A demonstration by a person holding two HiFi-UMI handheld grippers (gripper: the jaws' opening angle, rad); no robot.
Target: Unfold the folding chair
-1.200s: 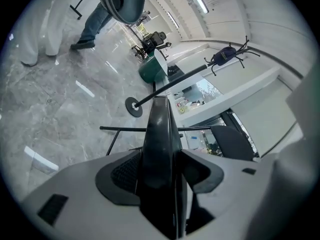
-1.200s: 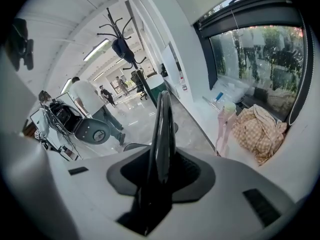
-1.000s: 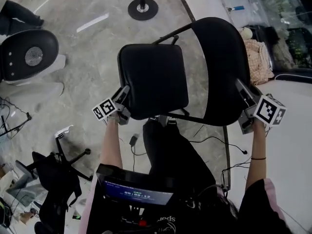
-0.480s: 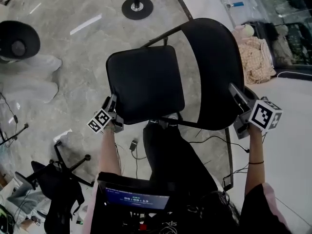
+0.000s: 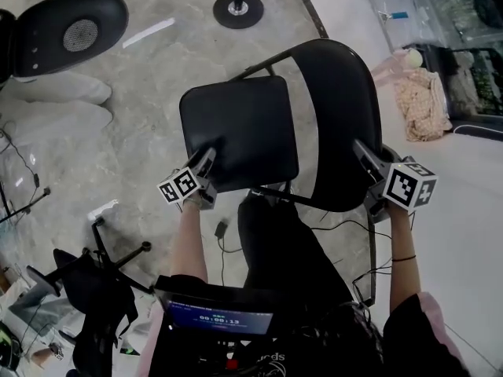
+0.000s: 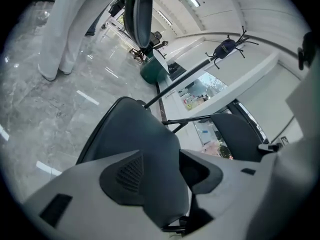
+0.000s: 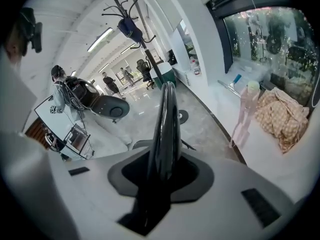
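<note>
Jaws on both grippers have just been closing, each on a part of the folding chair (image 5: 314, 155). Head view: the left gripper (image 5: 211, 159) bites the seat (image 5: 240, 124) at its lower-left corner, the right gripper (image 5: 363, 154) takes the backrest (image 5: 342, 93) at its lower-right edge — seat left of backrest, both stretching up-frame from the jaws. Left gripper view: jaws wide, the cushion filling the gap. Right gripper view: jaws narrower, pinching the thin backrest edge-on — spreading the two apart looks next.
</note>
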